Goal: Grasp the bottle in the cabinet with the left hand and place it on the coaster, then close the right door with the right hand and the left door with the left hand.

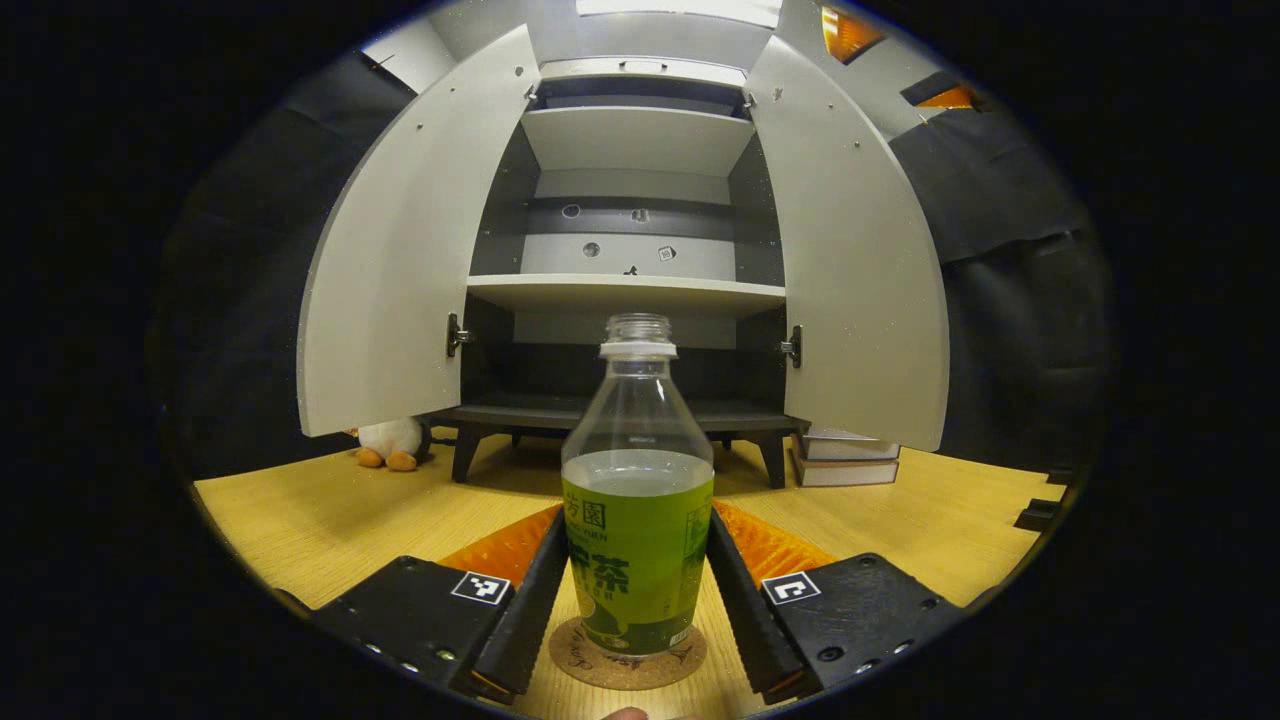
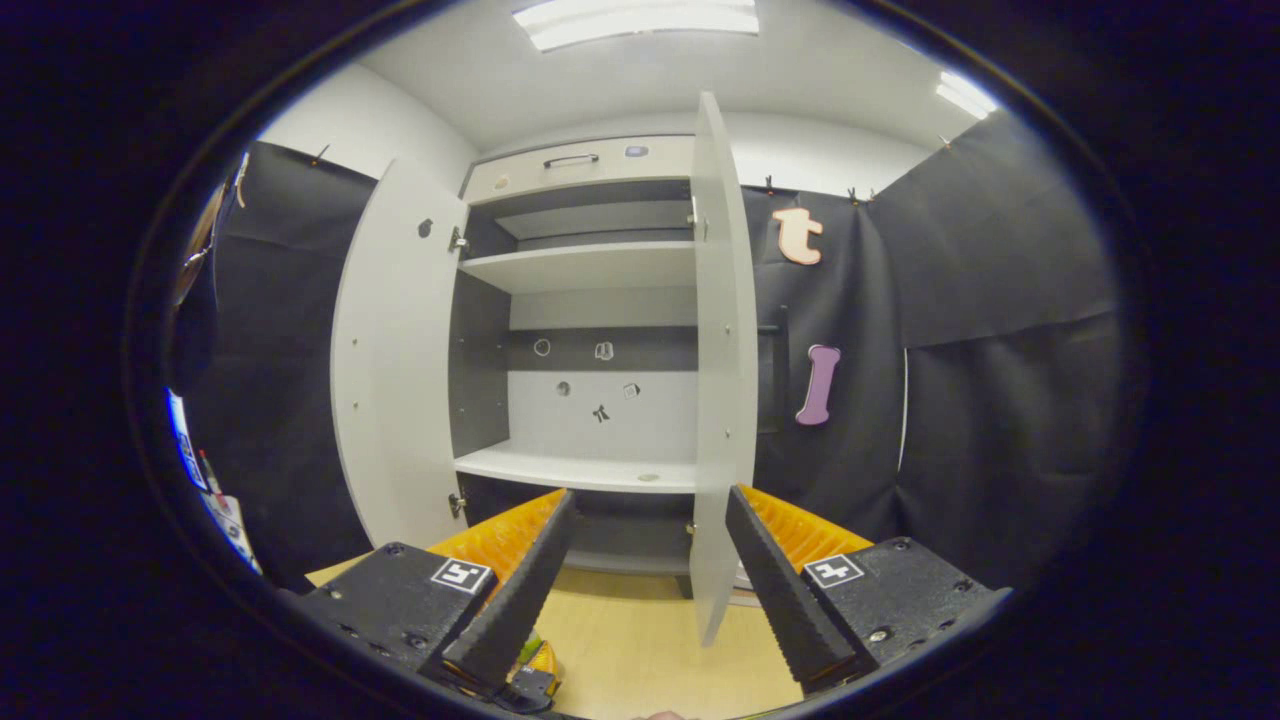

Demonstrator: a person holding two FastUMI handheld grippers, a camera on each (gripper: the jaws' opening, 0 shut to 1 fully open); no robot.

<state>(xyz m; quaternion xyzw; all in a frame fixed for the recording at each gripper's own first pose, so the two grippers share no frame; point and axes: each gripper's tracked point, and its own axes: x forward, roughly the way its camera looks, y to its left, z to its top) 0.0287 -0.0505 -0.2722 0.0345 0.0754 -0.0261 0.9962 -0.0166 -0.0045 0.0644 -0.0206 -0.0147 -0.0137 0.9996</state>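
Left tool [image 1: 638, 610] grips bottle [image 1: 637, 520] standing on coaster [image 1: 627, 660].

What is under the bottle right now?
A round cork coaster lies under the bottle, on the wooden table. Its rim shows all around the base; its middle is covered by the bottle.

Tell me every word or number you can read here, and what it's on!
Bottle label: big printed characters, not read out here; its small print is too tiny to read.
Coaster: scribbled marks, too blurred to read.
Left gripper: square pattern tags, no words.
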